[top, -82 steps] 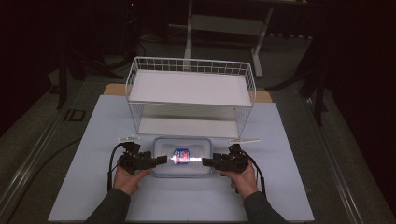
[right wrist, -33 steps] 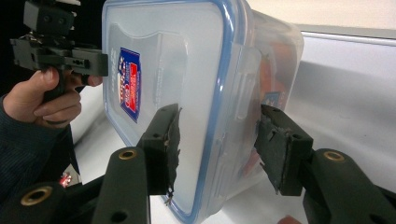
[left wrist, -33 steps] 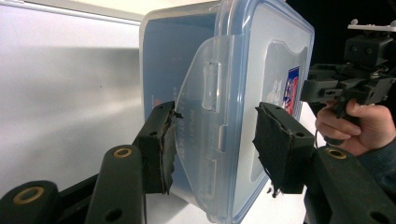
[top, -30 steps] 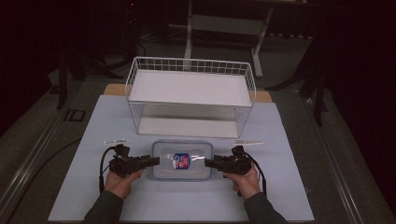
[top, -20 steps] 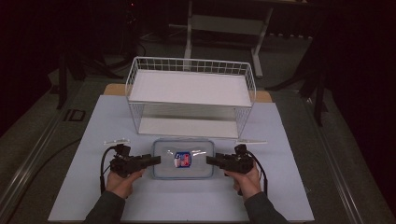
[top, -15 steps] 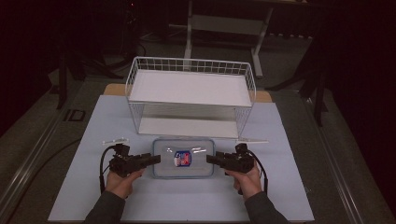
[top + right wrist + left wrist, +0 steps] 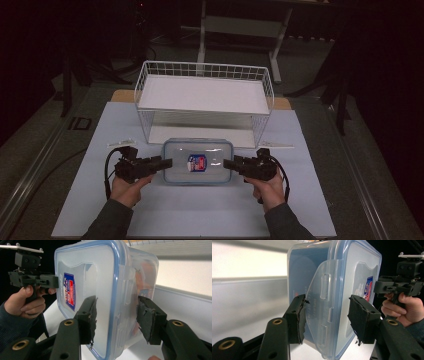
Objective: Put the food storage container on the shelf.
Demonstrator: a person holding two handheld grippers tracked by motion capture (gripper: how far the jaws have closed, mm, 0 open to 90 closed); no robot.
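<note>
Clear rectangular plastic food container with blue-rimmed snap lid: held between both tongs just in front of the white wire two-tier rack. Left tongs pinch its left end flap; right tongs pinch its right end. Judgement: grasp done, container seems raised off the sheet; transfer, probably to a rack shelf, still left. Worktop bears a pale blue-white sheet. Room dark; grey table frame behind.
</note>
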